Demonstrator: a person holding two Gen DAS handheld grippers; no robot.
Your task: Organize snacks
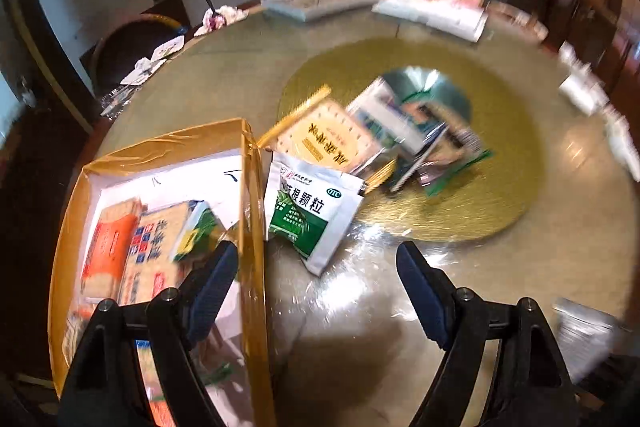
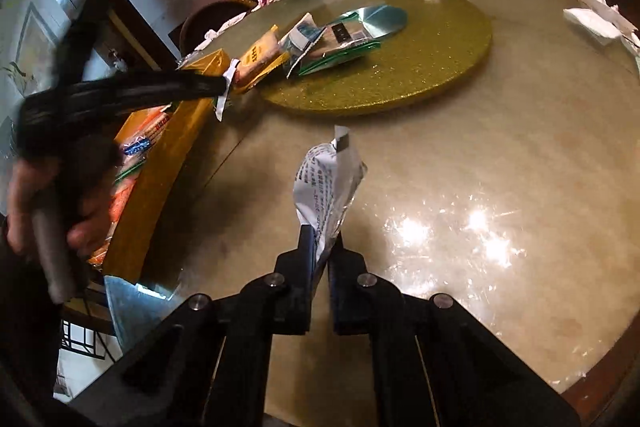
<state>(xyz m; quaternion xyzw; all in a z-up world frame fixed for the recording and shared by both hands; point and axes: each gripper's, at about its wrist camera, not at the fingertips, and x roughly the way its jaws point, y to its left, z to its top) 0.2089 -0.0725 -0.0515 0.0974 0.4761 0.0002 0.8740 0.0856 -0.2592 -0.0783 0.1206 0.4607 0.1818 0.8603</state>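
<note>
Between the clamped pads of the right gripper (image 2: 320, 247) a crinkled white foil sachet (image 2: 328, 183) stands upright; the gold-walled cardboard box (image 2: 160, 183) lies to its left, seemingly nearer the wide-open, empty left gripper (image 1: 316, 287), beside the green-and-white sachet (image 1: 312, 211).

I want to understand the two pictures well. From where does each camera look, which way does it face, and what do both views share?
Left wrist: sits on the left gripper, faces down over the golden box edge and the green-white sachet; its two open fingers show.
Right wrist: sits on the right gripper, faces across the round table; its fingers, shut on a silver sachet, and the person's left hand show.
Shared: the box, the golden turntable and the snack pile.
</note>
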